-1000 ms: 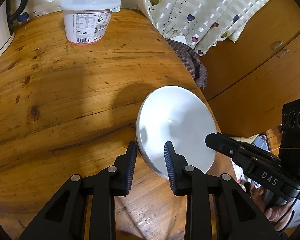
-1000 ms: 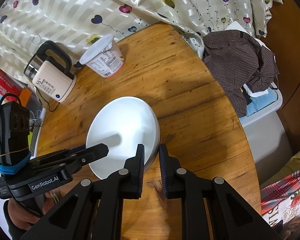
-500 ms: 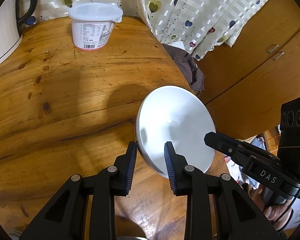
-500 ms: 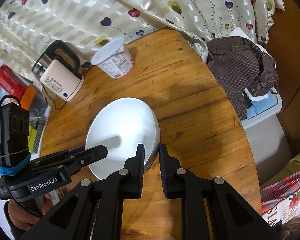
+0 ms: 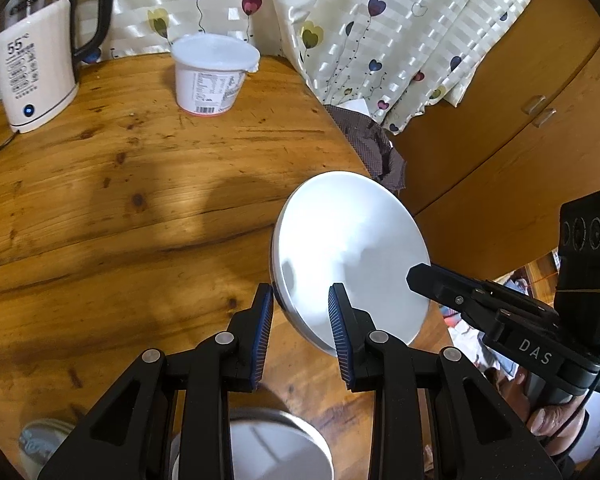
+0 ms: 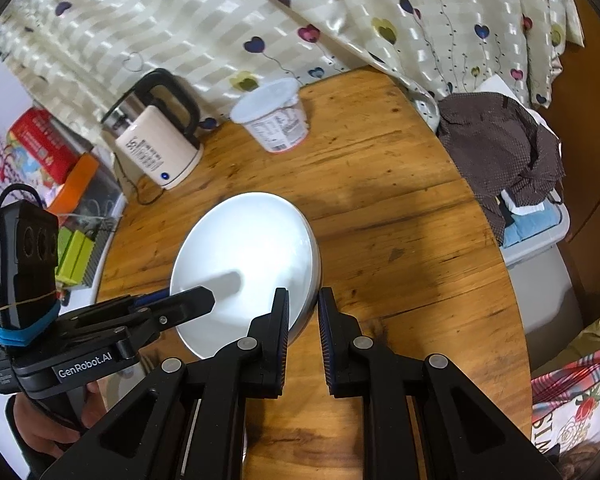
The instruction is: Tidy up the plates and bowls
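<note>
Two grippers share one white bowl above the round wooden table (image 6: 412, 216), the largest thing in view, whose far side carries an electric kettle (image 6: 156, 140) and a lidded white tub (image 6: 274, 116), both well apart from the work. The white bowl (image 5: 352, 252) hangs in the air over the table's near edge, tilted so that its smooth white face turns toward both cameras, and no part of it seems to touch the wood. The left gripper (image 5: 300, 304) has its jaws closed on the bowl's rim, one pad on each face; the right gripper (image 6: 303, 300) pinches the opposite edge of the rim the same way, its jaws nearly together around the thin wall. Beneath the left gripper, partly hidden by its body, a second round dish (image 5: 276, 448) with a metallic rim sits on the table, and a smaller glassy item lies near the lower left edge, too blurred to name. As a judgement, the sorting is at an early or middle stage: one bowl is lifted but not yet set down, likely bound for that lower dish, and nothing looks stacked so far
</note>
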Available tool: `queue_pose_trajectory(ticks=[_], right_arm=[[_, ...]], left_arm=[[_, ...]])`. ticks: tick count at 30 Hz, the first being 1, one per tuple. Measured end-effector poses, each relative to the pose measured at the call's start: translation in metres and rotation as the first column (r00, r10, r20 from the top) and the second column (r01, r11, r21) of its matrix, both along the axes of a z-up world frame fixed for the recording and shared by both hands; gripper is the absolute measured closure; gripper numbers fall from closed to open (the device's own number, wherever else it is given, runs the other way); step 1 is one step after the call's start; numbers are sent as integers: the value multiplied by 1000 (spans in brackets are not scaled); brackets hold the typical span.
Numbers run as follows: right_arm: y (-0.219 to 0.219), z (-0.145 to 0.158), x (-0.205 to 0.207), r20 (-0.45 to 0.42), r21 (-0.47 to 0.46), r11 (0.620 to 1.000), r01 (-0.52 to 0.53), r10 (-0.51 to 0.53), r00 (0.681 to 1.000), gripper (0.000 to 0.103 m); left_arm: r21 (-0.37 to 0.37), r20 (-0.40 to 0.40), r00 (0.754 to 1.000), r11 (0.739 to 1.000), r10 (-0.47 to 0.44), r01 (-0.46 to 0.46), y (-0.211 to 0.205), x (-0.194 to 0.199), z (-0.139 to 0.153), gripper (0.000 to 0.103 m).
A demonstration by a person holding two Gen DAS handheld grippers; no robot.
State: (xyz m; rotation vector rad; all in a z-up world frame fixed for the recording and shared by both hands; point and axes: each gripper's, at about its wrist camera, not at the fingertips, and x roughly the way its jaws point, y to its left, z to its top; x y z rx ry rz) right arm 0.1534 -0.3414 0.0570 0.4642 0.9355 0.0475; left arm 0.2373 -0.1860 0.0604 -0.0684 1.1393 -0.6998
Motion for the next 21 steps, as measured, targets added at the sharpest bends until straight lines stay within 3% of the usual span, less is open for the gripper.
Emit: queue_pose_trajectory(ticks=[21], right_arm=[[66,21,-45,33,-14,993,-113,114,993,88]], left_arm=[[18,33,996,997,79,-79,69,-66,17,73]])
